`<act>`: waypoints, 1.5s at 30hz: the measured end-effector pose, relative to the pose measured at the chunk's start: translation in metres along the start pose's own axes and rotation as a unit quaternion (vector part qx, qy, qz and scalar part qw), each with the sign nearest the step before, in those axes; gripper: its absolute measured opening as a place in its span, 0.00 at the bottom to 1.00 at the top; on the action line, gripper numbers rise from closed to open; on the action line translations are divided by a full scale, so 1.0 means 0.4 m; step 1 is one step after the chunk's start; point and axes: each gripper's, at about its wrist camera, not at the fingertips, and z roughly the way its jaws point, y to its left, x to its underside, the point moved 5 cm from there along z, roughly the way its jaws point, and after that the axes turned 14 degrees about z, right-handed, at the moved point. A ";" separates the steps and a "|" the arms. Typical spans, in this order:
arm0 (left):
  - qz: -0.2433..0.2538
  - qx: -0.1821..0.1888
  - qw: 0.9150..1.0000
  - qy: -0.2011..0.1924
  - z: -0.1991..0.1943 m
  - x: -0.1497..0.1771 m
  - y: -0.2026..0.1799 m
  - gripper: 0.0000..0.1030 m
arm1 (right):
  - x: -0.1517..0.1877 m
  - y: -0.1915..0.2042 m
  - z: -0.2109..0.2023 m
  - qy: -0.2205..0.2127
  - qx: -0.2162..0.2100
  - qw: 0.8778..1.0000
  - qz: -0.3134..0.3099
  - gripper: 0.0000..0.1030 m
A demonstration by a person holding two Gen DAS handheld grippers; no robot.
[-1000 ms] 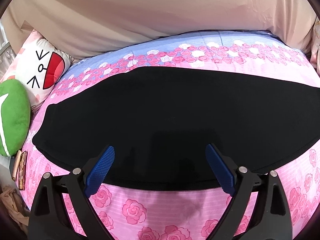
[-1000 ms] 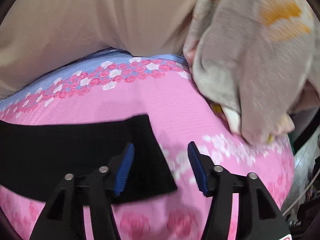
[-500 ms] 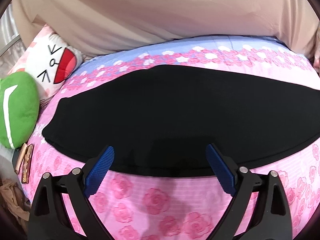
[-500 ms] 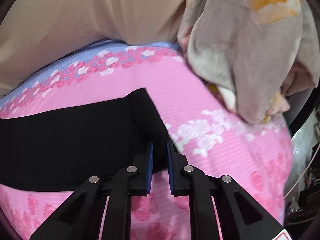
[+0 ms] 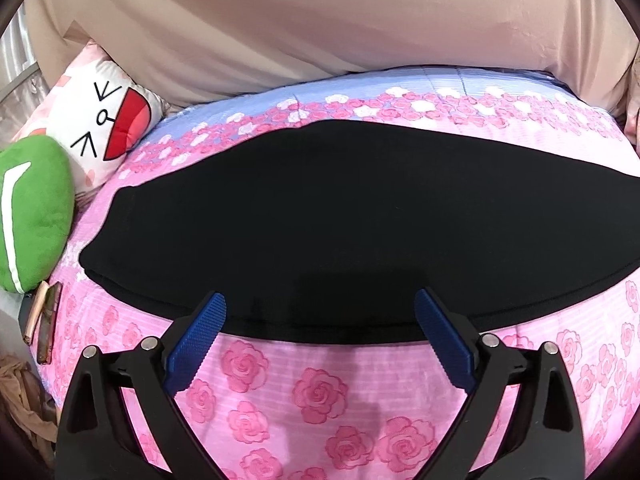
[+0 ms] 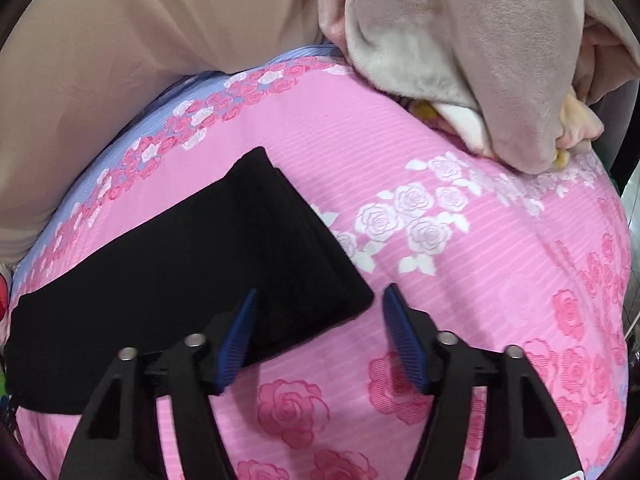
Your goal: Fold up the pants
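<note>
Meanwhile, the left gripper [image 5: 320, 312] gaped wide over the black pants [image 5: 320, 220]; the right gripper [image 6: 318, 306] was opening around their corner.

Pants [image 5: 320, 220] flat on bedspread [image 5: 320, 392]; pillows [image 5: 104, 120] at left, prob. blanket [image 6: 460, 40] far right.

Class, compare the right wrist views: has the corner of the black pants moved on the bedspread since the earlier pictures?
Cannot tell. The pants corner now sits lower, nearer the right gripper, whose jaws are opening, and the white roses shifted likewise, so the camera moved.
</note>
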 end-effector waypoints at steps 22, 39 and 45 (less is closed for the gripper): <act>-0.088 0.005 0.996 0.002 -0.003 0.182 0.282 0.91 | 0.500 1.008 -0.233 0.035 -0.230 0.922 -0.309 0.18; -0.144 0.028 0.989 0.019 0.028 0.287 0.382 0.91 | 0.810 1.099 -0.083 0.055 -0.155 0.891 -0.423 0.30; -0.151 0.033 0.988 0.020 0.033 0.292 0.394 0.91 | 0.786 1.170 -0.149 0.058 -0.192 0.891 -0.408 0.15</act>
